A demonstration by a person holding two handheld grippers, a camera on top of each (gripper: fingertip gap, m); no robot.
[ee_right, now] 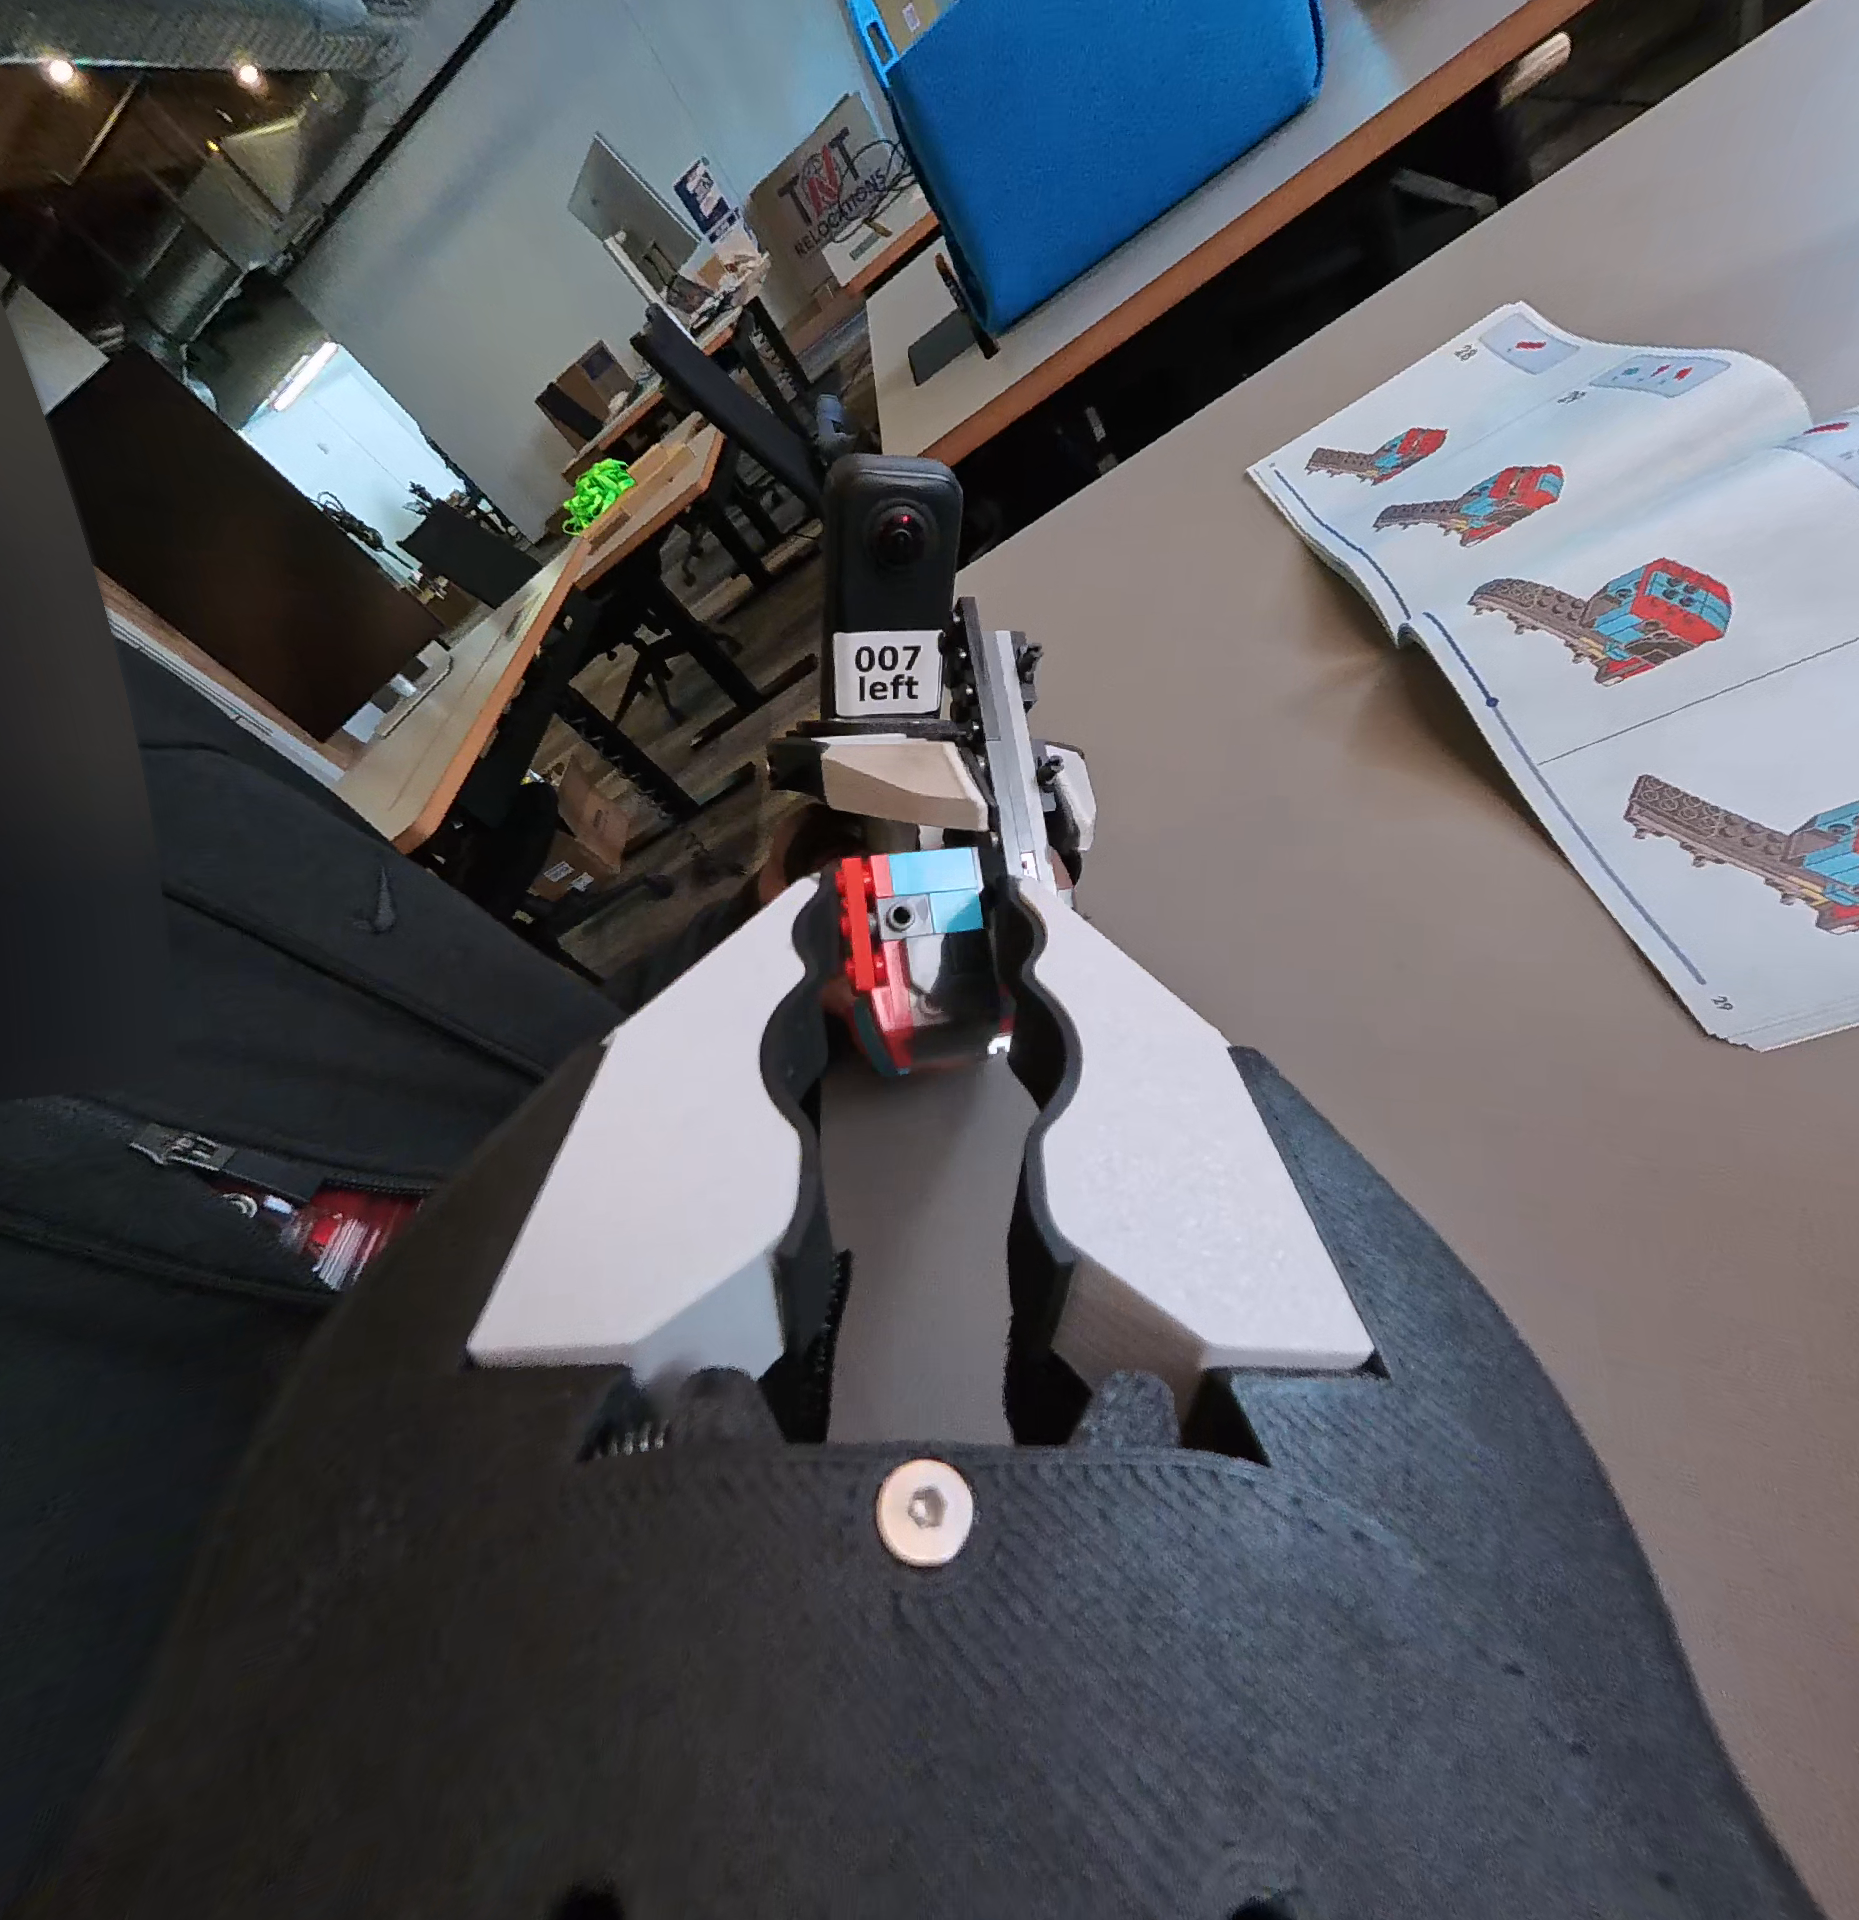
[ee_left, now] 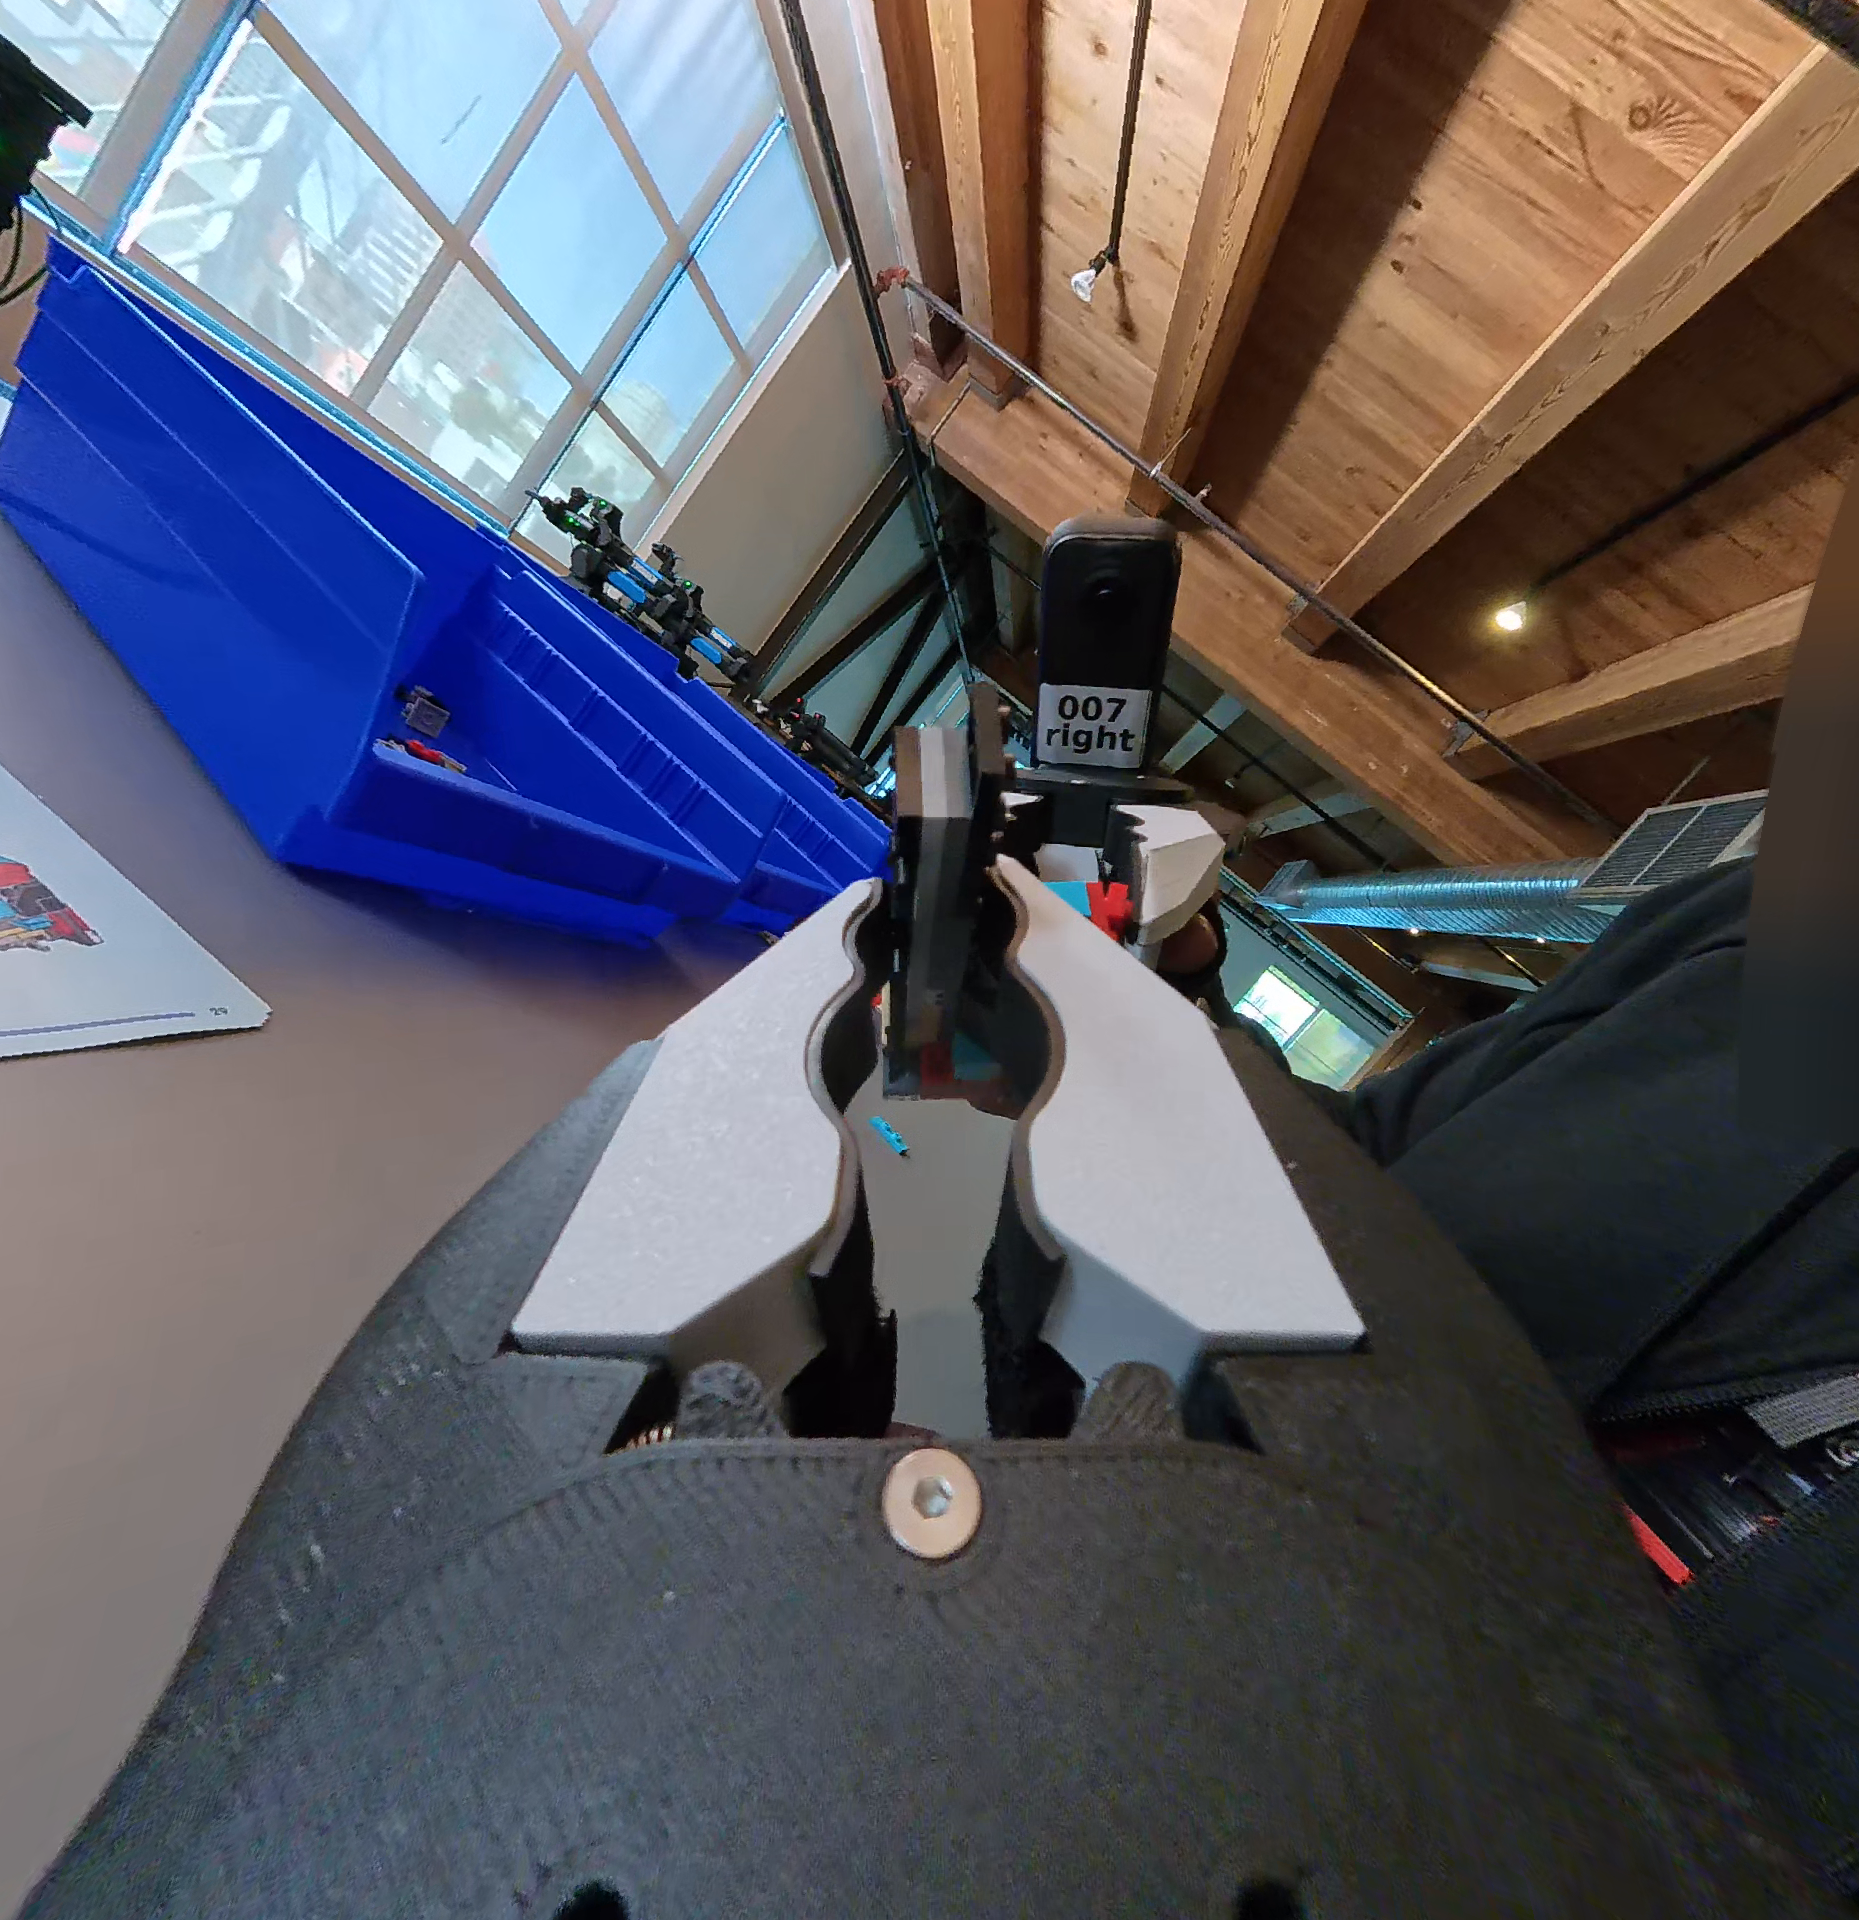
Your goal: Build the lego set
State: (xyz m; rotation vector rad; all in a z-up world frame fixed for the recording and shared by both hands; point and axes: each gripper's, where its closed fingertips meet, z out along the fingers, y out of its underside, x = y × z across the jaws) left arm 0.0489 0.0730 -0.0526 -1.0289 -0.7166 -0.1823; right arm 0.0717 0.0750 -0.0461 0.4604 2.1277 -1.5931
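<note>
A part-built lego model is held in the air between my two grippers. In the left wrist view my left gripper [ee_left: 937, 909] is shut on the model's long grey and black plate [ee_left: 933, 831], held on edge. In the right wrist view my right gripper [ee_right: 917, 914] is shut on the model's red and light-blue cab end [ee_right: 920, 935]. The grey plate [ee_right: 1008, 748] runs on from there to the left gripper [ee_right: 904, 779] opposite. The right gripper [ee_left: 1164, 862] shows just behind the model in the left wrist view. The two grippers face each other closely.
An open instruction booklet [ee_right: 1631, 644] lies on the grey table [ee_right: 1320, 935]; its corner also shows in the left wrist view [ee_left: 73, 914]. Blue parts bins [ee_left: 281, 623] stand at the table's back. A small blue piece [ee_left: 890, 1135] lies on the table. A person's dark clothing [ee_left: 1579, 1143] is close by. My left and right fingertips are right by each other.
</note>
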